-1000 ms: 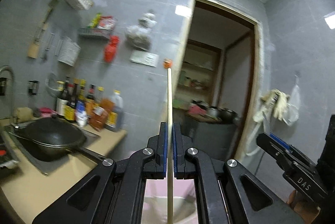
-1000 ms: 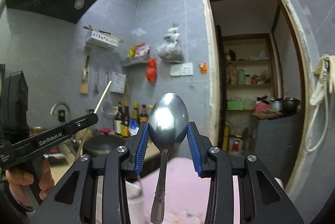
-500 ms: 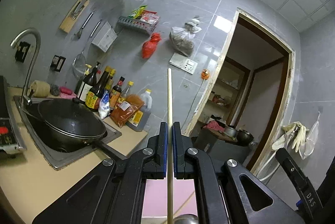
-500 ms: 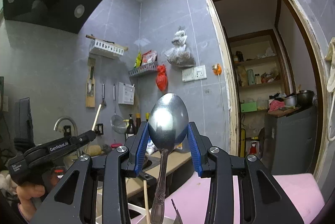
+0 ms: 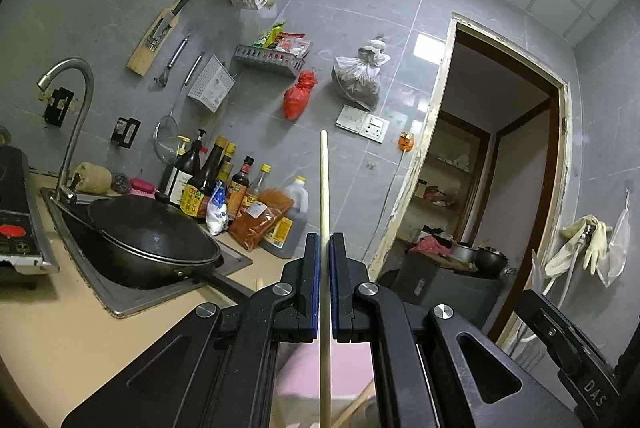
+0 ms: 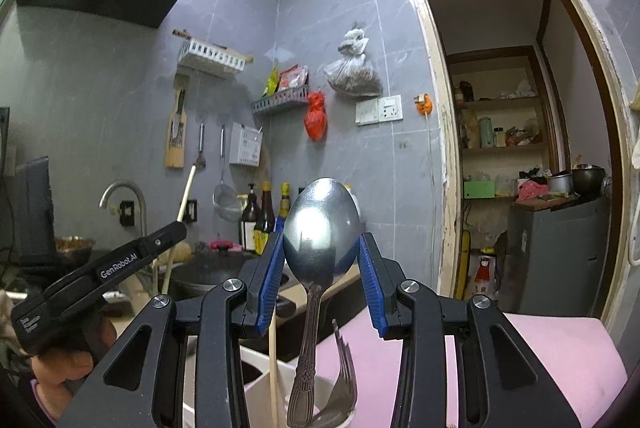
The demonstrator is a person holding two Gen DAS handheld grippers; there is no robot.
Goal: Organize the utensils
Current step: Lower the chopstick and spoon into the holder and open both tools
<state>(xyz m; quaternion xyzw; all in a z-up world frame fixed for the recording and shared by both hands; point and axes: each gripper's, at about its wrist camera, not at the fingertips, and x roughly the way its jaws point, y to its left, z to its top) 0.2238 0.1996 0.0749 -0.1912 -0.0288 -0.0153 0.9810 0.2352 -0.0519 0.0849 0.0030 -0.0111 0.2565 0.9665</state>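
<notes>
My left gripper (image 5: 324,244) is shut on a pale wooden chopstick (image 5: 323,180) that stands upright between its pads. In the right wrist view, the left gripper (image 6: 176,230) with its chopstick (image 6: 186,196) shows at the left, held by a hand. My right gripper (image 6: 320,242) is shut on the bowl of a metal spoon (image 6: 322,224), whose handle hangs down. Under the handle stands a white holder (image 6: 256,400) with a fork (image 6: 345,368) and another chopstick (image 6: 273,368) in it. The right gripper (image 5: 560,332) also shows at the lower right of the left wrist view.
A pink surface (image 6: 540,348) lies under the holder. To the left are a beige counter (image 5: 60,328), a black wok (image 5: 148,240) in the sink, a faucet (image 5: 76,100) and several bottles (image 5: 224,184). An open doorway (image 5: 500,168) is on the right.
Both grippers have sunk and shifted, still holding the chopstick and the spoon. The holder with the fork and a chopstick has come into view under the spoon. The sink and wok now fill the left wrist view.
</notes>
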